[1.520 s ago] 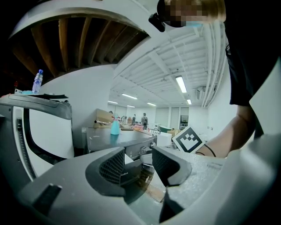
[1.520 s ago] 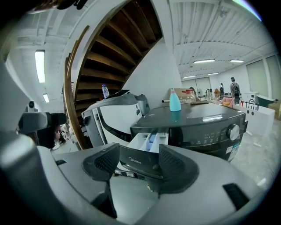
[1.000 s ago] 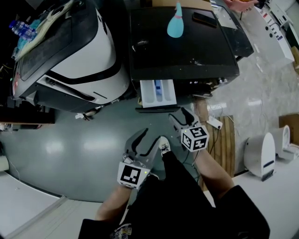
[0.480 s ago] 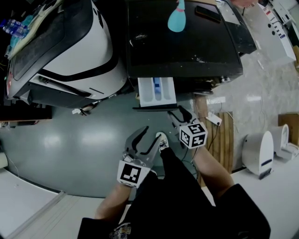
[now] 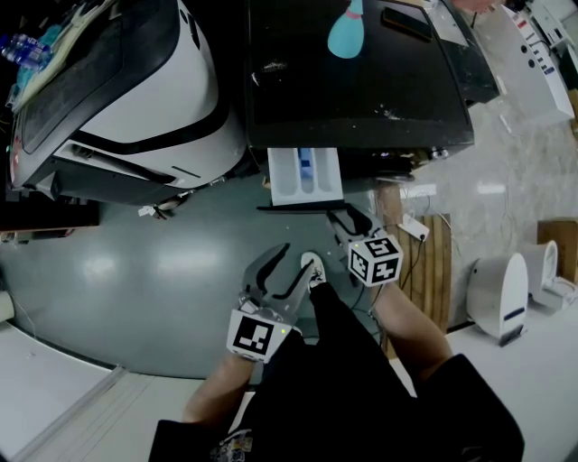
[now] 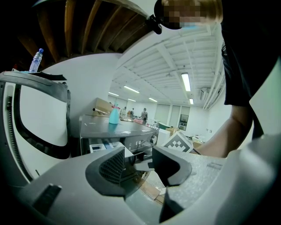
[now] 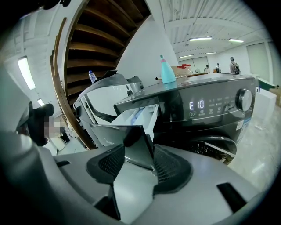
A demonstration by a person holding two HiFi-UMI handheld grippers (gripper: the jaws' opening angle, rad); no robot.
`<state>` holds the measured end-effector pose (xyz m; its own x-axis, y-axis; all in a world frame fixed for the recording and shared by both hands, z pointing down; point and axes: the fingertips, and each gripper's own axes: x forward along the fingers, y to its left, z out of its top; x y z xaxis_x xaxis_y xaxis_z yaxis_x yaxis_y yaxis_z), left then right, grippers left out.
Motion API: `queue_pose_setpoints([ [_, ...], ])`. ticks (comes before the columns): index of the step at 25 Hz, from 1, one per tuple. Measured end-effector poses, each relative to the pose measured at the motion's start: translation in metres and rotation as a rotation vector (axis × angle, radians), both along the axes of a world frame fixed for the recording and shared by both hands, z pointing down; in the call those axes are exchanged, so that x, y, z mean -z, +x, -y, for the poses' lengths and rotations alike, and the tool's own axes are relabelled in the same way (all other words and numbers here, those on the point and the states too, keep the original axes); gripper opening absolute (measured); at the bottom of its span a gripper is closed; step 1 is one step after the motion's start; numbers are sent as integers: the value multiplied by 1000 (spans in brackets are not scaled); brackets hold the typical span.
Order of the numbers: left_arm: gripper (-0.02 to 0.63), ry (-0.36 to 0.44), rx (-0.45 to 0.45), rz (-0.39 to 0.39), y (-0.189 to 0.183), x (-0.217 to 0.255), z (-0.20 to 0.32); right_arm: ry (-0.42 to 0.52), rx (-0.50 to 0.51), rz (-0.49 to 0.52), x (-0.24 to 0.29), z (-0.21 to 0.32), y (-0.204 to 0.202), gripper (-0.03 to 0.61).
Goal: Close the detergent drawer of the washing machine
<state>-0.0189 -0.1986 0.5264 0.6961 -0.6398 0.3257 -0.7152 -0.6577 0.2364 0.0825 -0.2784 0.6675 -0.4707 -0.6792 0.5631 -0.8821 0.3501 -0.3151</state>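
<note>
The black washing machine (image 5: pixel 361 81) has its white detergent drawer (image 5: pixel 305 176) pulled out, blue insert showing. My right gripper (image 5: pixel 348 219) sits just below the drawer's dark front panel (image 7: pixel 129 143). In the right gripper view a lower corner of that panel lies between the jaws of the right gripper (image 7: pixel 138 151), which are closing, and a gap still shows at the left pad. My left gripper (image 5: pixel 293 262) hangs lower and to the left, open with nothing between its fingers. In the left gripper view the left gripper (image 6: pixel 138 165) points at the machine.
A teal bottle (image 5: pixel 346 34) and a flat black object (image 5: pixel 404 23) rest on the machine's top. A white and black machine (image 5: pixel 135 90) stands at the left. A wooden pallet (image 5: pixel 433 262), a power strip (image 5: pixel 414 230) and a white appliance (image 5: pixel 501 293) lie at the right.
My right gripper has edged up towards the drawer front and its jaws have narrowed. The left gripper has hardly shifted.
</note>
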Motion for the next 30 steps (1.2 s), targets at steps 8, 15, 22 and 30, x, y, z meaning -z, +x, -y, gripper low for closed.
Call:
queue_pose_setpoints([
  [8,178,5,5,2,-2,1,4,-9,-7,5,0,2,-2,204],
  [15,178,1,8,-4,-1,0,4,2,-25,-1,1,3,-2,204],
  [22,178,0,11,-6,2,-1,4,19,-42,1,3,16,-3,196],
  [30,178,-3,20,-3,1,-3,5,30,-52,3,3,39,-2,190],
])
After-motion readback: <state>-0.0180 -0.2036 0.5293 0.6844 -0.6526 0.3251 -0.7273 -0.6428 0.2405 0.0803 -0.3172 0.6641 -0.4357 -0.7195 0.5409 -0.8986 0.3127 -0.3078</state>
